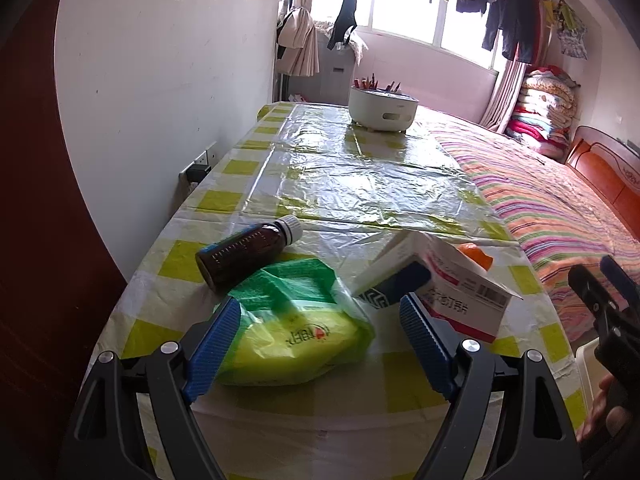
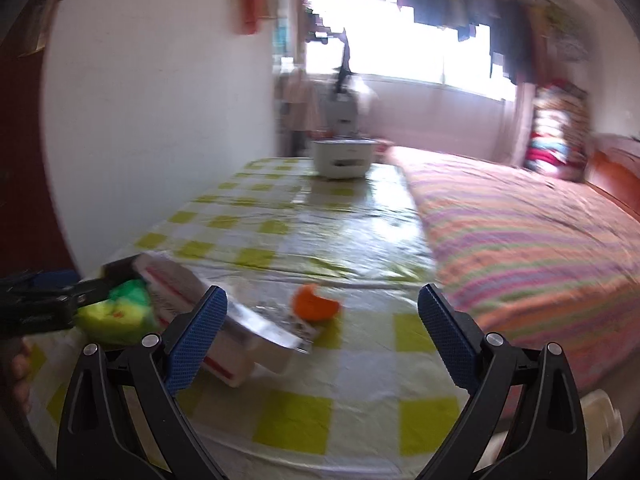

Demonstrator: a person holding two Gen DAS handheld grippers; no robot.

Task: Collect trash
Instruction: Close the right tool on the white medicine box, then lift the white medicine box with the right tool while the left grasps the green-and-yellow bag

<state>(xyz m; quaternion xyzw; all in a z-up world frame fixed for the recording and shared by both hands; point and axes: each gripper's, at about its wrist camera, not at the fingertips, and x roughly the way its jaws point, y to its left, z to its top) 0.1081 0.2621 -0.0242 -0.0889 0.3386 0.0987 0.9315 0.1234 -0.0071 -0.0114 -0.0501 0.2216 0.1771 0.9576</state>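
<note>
Left wrist view: the left hand-held gripper (image 1: 320, 320) is spread wide, straddling a green-yellow packet (image 1: 296, 328) on the checked surface (image 1: 360, 184). A brown bottle (image 1: 248, 250) and a white carton (image 1: 436, 292) lie just beside it.

Right wrist view, blurred: the right hand-held gripper (image 2: 322, 312) is released above the carton (image 2: 240, 332); an orange scrap (image 2: 314, 302), possibly peel, lies near.

The near end of the desk (image 1: 360, 184) is crowded. A brown bottle (image 1: 246, 254) lies just beyond the green bag (image 1: 296, 320); a white box (image 1: 440, 292) sits just right of the bag, with an orange scrap (image 1: 474, 256) behind the box. Beyond the bottle the desk surface is bare up to a white pot (image 1: 382, 110) at the far end. A wall (image 1: 160, 100) closes the desk's left side; a bed (image 1: 560, 208) borders its right.
</note>
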